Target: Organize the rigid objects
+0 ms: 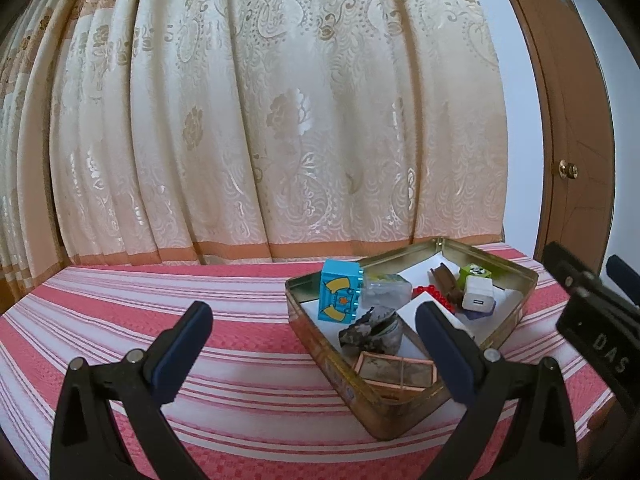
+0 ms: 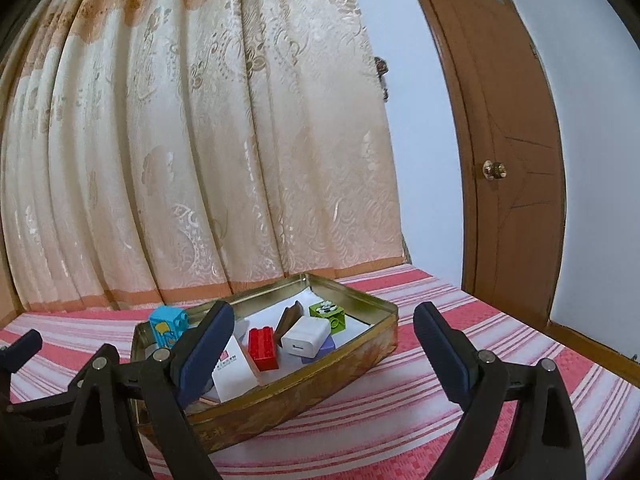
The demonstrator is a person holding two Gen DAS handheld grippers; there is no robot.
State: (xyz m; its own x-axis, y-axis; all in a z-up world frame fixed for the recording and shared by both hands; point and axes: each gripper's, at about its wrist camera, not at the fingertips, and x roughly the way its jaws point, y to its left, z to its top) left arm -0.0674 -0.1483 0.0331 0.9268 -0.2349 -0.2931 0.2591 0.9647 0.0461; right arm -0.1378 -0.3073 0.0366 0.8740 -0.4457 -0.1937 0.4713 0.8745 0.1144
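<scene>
A gold tin [image 1: 404,408] [image 2: 352,344] sits on the pink striped cloth. Inside lie a blue toy block [image 1: 339,293] [image 2: 166,326], a white charger [image 1: 478,294] [image 2: 305,337], a green block [image 1: 475,271] [image 2: 328,310], a red brick [image 2: 263,343], a brown piece [image 1: 442,276] [image 2: 289,318], a white card box [image 2: 236,372], a clear plastic piece [image 1: 386,290] and a dark crumpled lump [image 1: 370,334]. My left gripper [image 1: 314,324] stands open, its right finger over the tin. My right gripper [image 2: 324,326] is open too, held before the tin, with nothing between its fingers.
A cream patterned curtain [image 1: 260,120] hangs right behind the cloth-covered surface [image 1: 220,380]. A brown wooden door with a brass knob [image 2: 493,169] stands at the right. The other gripper's black body [image 1: 596,320] shows at the right edge of the left wrist view.
</scene>
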